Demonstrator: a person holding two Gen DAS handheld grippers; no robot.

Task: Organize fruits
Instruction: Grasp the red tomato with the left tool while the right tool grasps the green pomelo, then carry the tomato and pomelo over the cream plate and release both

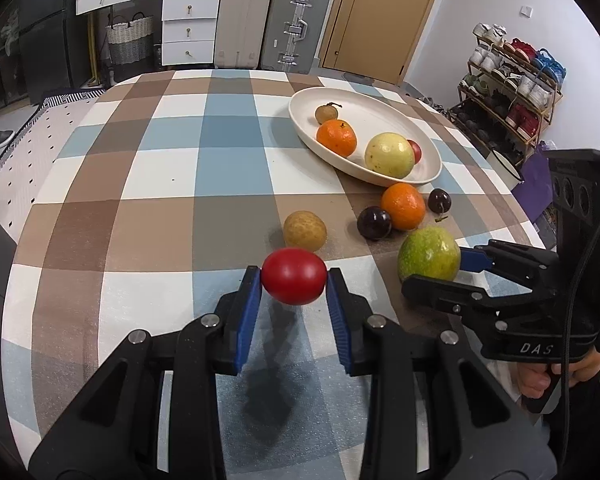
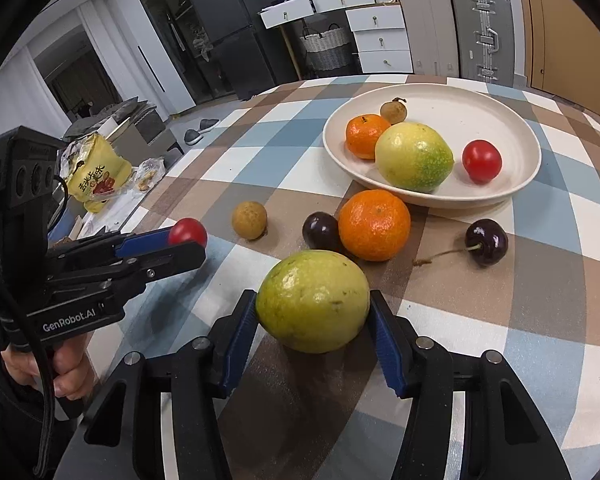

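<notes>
My left gripper (image 1: pixel 294 282) is shut on a red cherry tomato (image 1: pixel 294 282) and holds it just above the checked tablecloth; it also shows in the right wrist view (image 2: pixel 187 232). My right gripper (image 2: pixel 313 308) is shut on a green-yellow passion fruit (image 2: pixel 313 300), which also shows in the left wrist view (image 1: pixel 429 255). The cream plate (image 2: pixel 500 112) holds a mandarin (image 2: pixel 366 136), a second passion fruit (image 2: pixel 414 156), a tomato (image 2: pixel 481 160) and a longan (image 2: pixel 393 111). Loose on the cloth lie a mandarin (image 2: pixel 374 225), two dark cherries (image 2: pixel 321 231) (image 2: pixel 486 242) and a longan (image 2: pixel 249 219).
The round table (image 1: pixel 160 200) has its edge close at the left. A yellow snack bag (image 2: pixel 94 176) lies beside the table on the left. Drawers, suitcases (image 1: pixel 294 24) and a shoe rack (image 1: pixel 512 92) stand beyond the table.
</notes>
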